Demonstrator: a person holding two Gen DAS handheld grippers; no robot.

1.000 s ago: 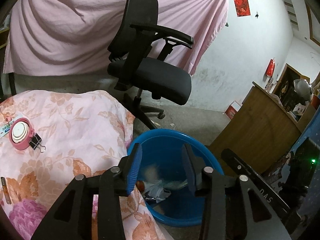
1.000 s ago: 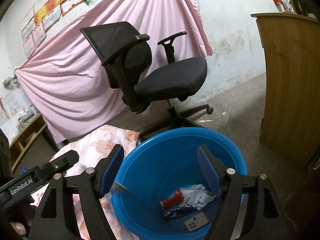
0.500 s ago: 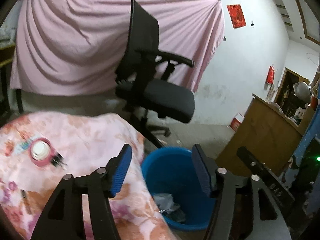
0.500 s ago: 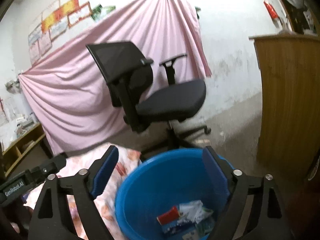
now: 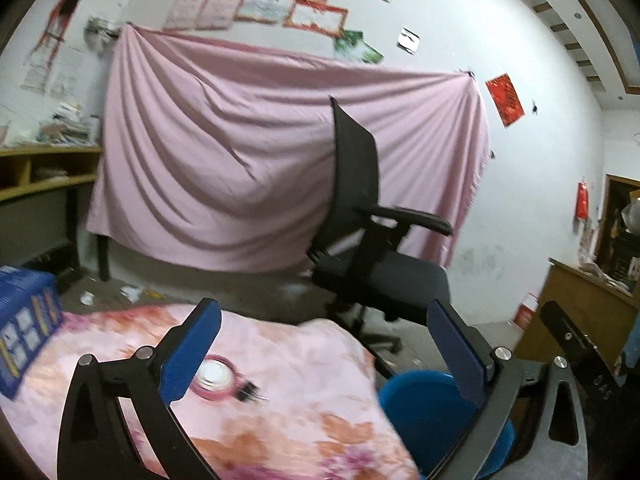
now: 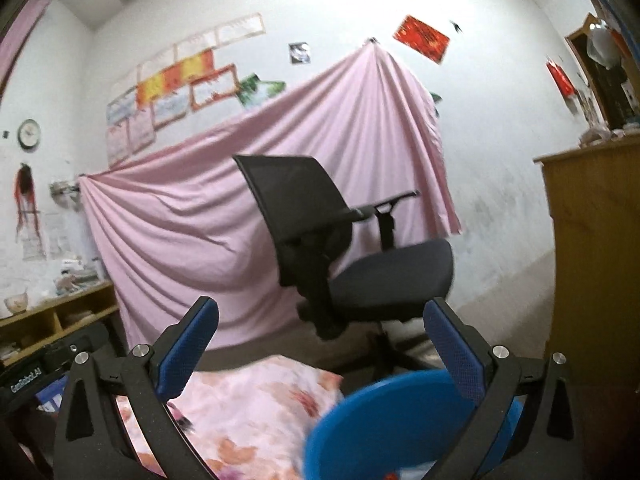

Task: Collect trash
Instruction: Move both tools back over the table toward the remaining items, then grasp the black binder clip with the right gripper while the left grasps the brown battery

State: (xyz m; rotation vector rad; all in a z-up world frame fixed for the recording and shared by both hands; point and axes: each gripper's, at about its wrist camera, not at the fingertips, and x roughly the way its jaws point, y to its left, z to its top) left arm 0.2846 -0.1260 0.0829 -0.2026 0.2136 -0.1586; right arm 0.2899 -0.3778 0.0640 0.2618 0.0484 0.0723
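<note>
Both the left gripper [image 5: 324, 354] and right gripper [image 6: 320, 354] have fingers spread and empty; some trash [image 6: 400, 473] lies in the blue basin [image 6: 384, 420], while the pink tape roll [image 5: 214, 374] remains on the surface [image 5: 280, 420].

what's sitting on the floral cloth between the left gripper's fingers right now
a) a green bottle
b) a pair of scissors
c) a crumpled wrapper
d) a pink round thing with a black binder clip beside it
d: in the left wrist view a pink round object with a white centre lies on the floral cloth, and a black binder clip sits right beside it.
</note>
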